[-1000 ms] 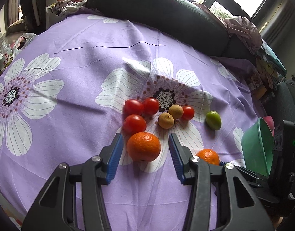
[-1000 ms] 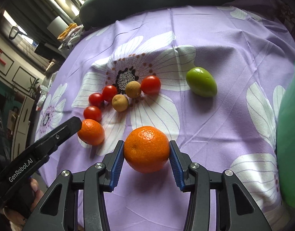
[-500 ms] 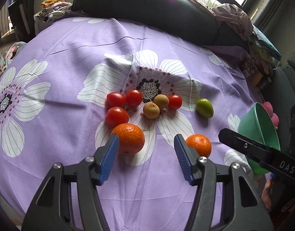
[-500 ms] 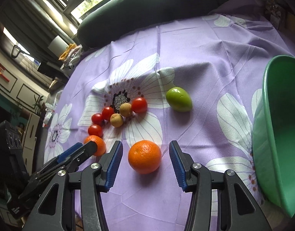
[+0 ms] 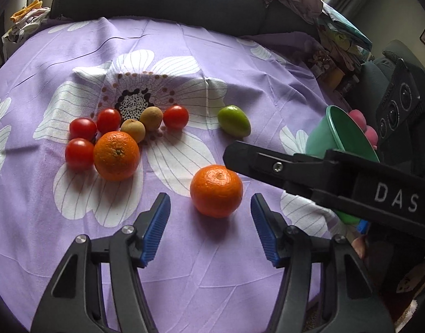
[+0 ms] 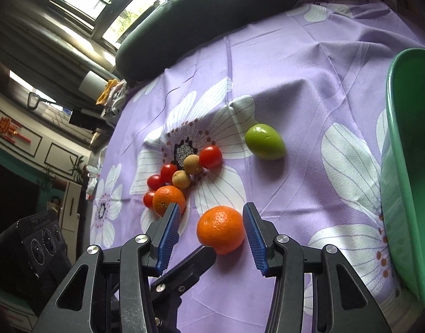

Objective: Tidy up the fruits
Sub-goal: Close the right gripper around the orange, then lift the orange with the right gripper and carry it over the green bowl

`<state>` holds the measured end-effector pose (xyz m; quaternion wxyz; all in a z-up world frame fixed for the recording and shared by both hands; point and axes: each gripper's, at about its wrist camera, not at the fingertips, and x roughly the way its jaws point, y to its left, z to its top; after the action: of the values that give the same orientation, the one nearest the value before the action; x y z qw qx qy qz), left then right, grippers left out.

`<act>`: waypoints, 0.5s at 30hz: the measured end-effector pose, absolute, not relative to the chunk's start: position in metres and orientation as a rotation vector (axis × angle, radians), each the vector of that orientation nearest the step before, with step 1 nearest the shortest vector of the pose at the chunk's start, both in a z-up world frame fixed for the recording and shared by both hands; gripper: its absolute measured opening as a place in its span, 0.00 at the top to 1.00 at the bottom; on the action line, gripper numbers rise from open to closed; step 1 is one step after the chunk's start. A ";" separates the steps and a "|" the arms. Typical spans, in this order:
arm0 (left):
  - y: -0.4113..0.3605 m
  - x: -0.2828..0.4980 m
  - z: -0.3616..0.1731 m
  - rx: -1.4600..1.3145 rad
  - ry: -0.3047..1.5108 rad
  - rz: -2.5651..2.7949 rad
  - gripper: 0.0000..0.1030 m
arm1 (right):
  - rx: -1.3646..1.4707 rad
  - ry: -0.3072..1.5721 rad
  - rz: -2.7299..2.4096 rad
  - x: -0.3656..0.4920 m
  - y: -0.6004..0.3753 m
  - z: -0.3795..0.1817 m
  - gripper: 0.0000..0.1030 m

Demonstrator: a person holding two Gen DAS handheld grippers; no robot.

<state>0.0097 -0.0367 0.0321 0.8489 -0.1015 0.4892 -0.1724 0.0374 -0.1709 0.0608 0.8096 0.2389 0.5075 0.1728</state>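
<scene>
Shifted from the left orange [image 5: 116, 155] toward the right orange [image 5: 216, 191] on the purple bedsheet [image 5: 240, 63], both jaws released, just widened, risking collision between left gripper [image 5: 209, 227] and right gripper [image 6: 211, 233].

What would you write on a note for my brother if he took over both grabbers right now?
Left gripper: open, empty; its jaws have opened wider.
Right gripper: open, jaws have just eased in slightly, still clear of the near orange, which lies on the purple cloth between them.
Second orange sits against the cluster of four tomatoes and two small brown fruits.
Green fruit lies alone, further back.
Green bowl is at the right, tilted, no fruit seen inside.
Done: nothing in the bowl yet, as far as shows.
Left: probably all fruit still to be sorted.
</scene>
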 end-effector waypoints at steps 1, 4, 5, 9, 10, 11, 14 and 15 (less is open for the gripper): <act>-0.038 0.010 0.031 -0.210 1.032 -0.361 0.42 | 0.512 1.093 0.369 0.038 -0.170 0.059 0.54; -0.042 0.012 0.028 -0.209 1.039 -0.373 0.42 | 0.516 1.119 0.378 0.041 -0.168 0.052 0.54; -0.043 0.013 0.027 -0.212 1.045 -0.377 0.43 | 0.517 1.128 0.380 0.042 -0.167 0.049 0.54; -0.048 0.016 0.021 -0.209 1.062 -0.374 0.51 | 0.503 1.151 0.377 0.045 -0.164 0.043 0.54; -0.049 0.017 0.020 -0.212 1.066 -0.378 0.53 | 0.499 1.158 0.375 0.045 -0.164 0.042 0.54; -0.050 0.018 0.019 -0.214 1.069 -0.380 0.55 | 0.498 1.166 0.374 0.046 -0.163 0.040 0.54; -0.052 0.018 0.017 -0.198 1.063 -0.366 0.57 | 0.501 1.178 0.370 0.045 -0.162 0.035 0.54; -0.052 0.018 0.018 -0.199 1.063 -0.368 0.57 | 0.491 1.175 0.368 0.045 -0.161 0.037 0.54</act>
<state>0.0177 -0.0516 0.0181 0.8414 -0.0941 0.5029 -0.1743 0.0446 -0.1615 0.0365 0.7882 0.2277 0.5456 0.1707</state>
